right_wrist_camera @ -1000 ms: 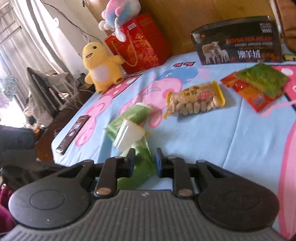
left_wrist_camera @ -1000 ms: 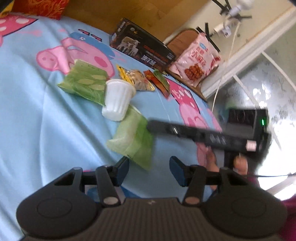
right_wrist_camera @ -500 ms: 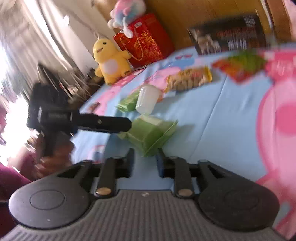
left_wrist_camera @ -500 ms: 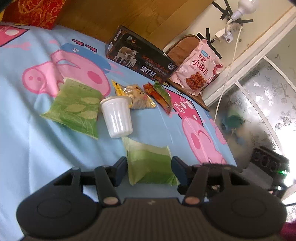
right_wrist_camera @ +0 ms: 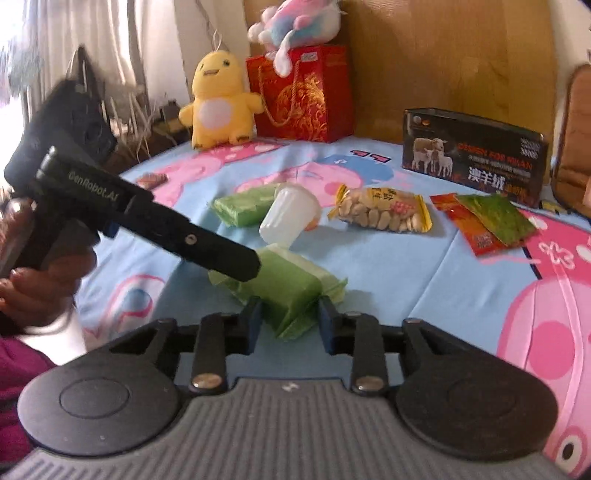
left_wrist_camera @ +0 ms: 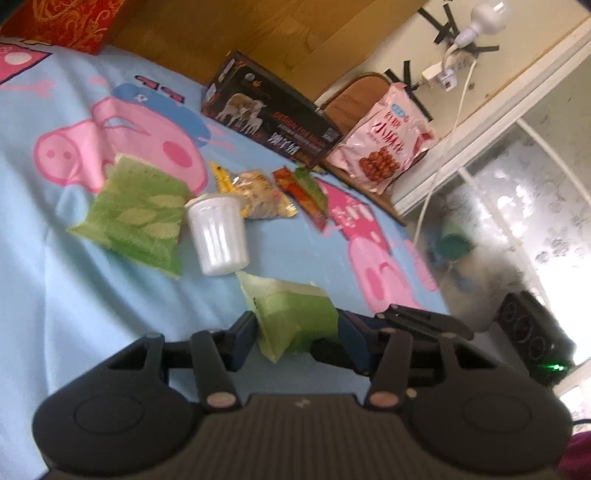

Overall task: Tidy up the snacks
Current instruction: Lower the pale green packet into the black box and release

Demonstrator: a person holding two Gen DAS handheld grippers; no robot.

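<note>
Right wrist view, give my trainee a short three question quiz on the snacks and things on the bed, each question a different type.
1. Multiple choice: what sits on top of the red gift bag? A, a book. B, a pink-and-blue plush. C, a teddy bear.
2. True or false: the peanut packet touches the dark box.
3. Short answer: what colour is the top sachet that lies over the red sachet?
Key: 1 B. 2 false, blue sheet shows between them. 3 green.
</note>
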